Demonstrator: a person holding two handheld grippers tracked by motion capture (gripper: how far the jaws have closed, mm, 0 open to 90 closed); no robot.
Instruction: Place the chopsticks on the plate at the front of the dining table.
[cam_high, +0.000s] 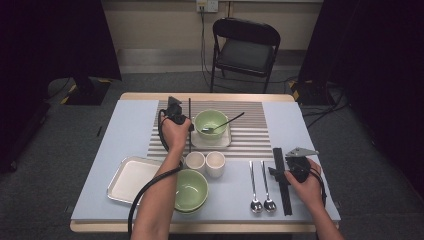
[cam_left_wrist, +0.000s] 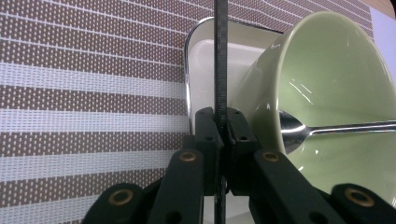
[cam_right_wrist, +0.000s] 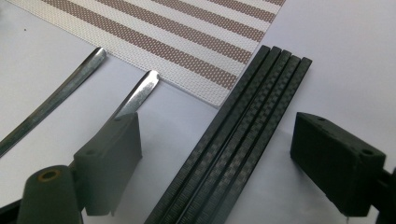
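My left gripper (cam_high: 187, 124) (cam_left_wrist: 220, 126) is shut on a thin black chopstick (cam_high: 189, 107) (cam_left_wrist: 220, 56), held over the striped placemat (cam_high: 250, 135) (cam_left_wrist: 93, 93) just left of a green bowl (cam_high: 211, 121) (cam_left_wrist: 336, 70). That bowl stands on a small white square plate (cam_high: 223, 143) (cam_left_wrist: 210, 60) and holds a spoon (cam_high: 227, 121) (cam_left_wrist: 336, 128). My right gripper (cam_high: 278, 172) (cam_right_wrist: 219, 158) is open, its jaws straddling a bundle of black chopsticks (cam_high: 281, 192) (cam_right_wrist: 243, 121) lying on the table at the right.
Two spoons (cam_high: 255, 185) (cam_right_wrist: 56, 100) lie left of the bundle. Two white cups (cam_high: 206, 162), a second green bowl (cam_high: 190, 191) and a metal tray (cam_high: 127, 179) sit at the front left. A folding chair (cam_high: 245, 47) stands beyond the table.
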